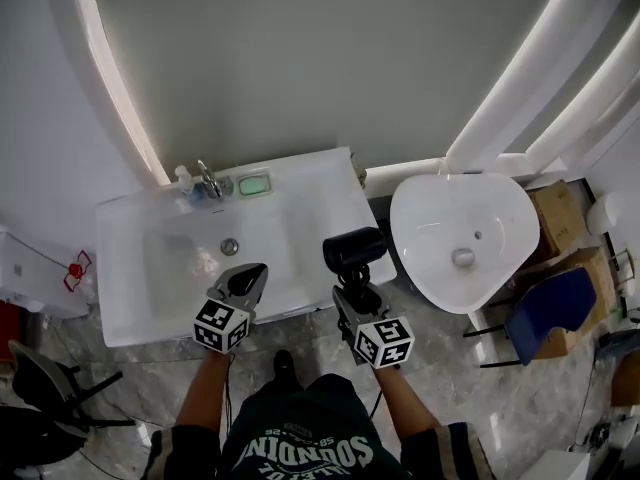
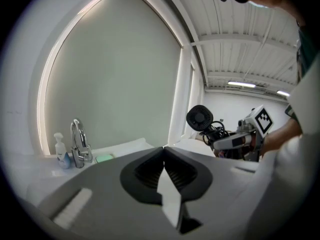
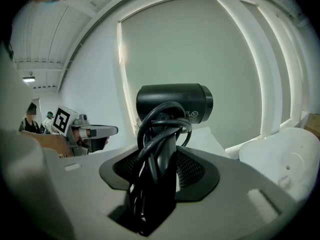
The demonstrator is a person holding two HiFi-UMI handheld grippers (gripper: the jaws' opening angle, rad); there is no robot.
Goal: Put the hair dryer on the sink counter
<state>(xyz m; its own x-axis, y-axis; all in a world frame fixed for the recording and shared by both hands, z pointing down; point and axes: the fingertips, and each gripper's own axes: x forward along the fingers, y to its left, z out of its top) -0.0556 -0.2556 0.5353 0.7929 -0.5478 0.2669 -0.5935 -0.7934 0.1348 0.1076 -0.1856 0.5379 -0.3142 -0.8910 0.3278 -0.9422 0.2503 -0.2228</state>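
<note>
A black hair dryer (image 1: 354, 248) with its cord wound round the handle stands upright in my right gripper (image 1: 351, 284), whose jaws are shut on the handle (image 3: 161, 174). Its barrel (image 3: 174, 102) lies crosswise above the jaws. It hangs at the right front corner of the white sink counter (image 1: 320, 208). My left gripper (image 1: 254, 272) hovers over the counter's front edge, its tips (image 2: 164, 149) meeting with nothing between them. The left gripper view shows the hair dryer (image 2: 200, 118) off to the right.
A chrome faucet (image 1: 208, 180), a small soap bottle (image 1: 184, 179) and a green soap dish (image 1: 254, 184) line the counter's back edge. A rounded white basin (image 1: 430, 218) stands just right of the counter. Cardboard boxes (image 1: 560, 218) and a blue chair (image 1: 555, 308) are further right.
</note>
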